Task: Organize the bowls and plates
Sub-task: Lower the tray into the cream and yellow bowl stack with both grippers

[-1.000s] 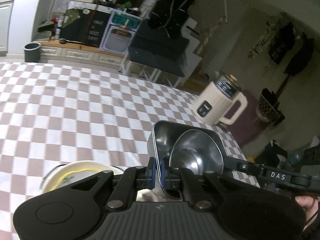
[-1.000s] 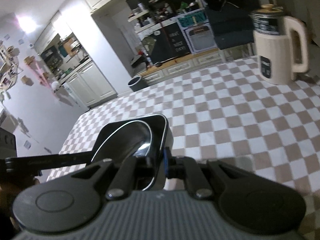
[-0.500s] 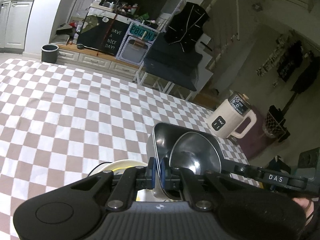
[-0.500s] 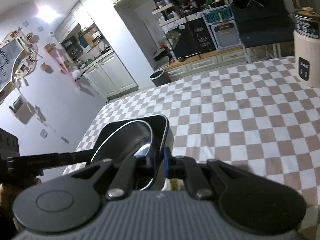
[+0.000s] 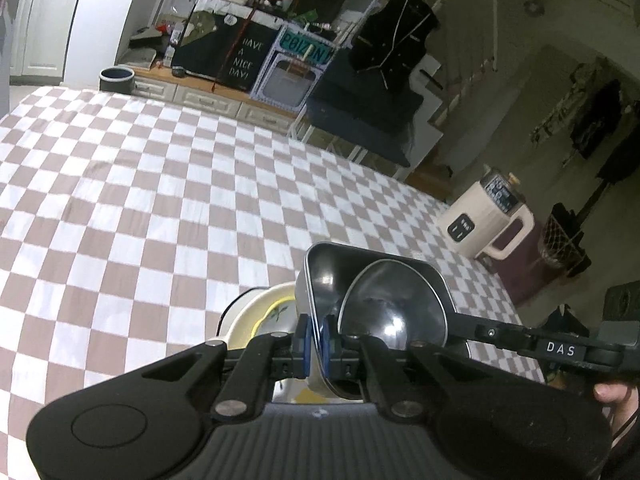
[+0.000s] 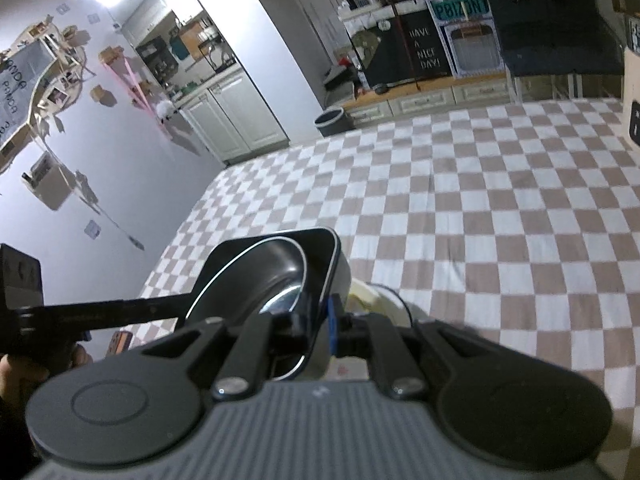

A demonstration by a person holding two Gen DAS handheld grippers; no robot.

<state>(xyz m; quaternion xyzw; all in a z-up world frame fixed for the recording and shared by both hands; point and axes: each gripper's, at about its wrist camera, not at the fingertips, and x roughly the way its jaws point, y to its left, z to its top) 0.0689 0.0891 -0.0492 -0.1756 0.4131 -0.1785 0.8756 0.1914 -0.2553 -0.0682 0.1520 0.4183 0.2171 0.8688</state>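
Observation:
A rectangular steel tray [image 5: 320,276] holds a round steel bowl [image 5: 394,312]. My left gripper [image 5: 316,344] is shut on the tray's left wall. My right gripper [image 6: 322,328] is shut on the tray's [image 6: 320,248] opposite wall, with the bowl [image 6: 256,280] inside. Both hold the tray above a cream plate with a yellow rim [image 5: 260,312], which lies on the checkered tablecloth [image 5: 160,208]; it also shows in the right wrist view [image 6: 364,300].
A cream electric kettle [image 5: 484,220] stands at the table's far right edge. The other gripper's arm [image 5: 560,348] crosses the lower right of the left wrist view. Cabinets and a dustbin [image 5: 116,78] lie beyond the table.
Both grippers have carried the tray with the bowl over the table. The cream plate now sits closer under the tray, and the kettle has shifted to the right of both views.

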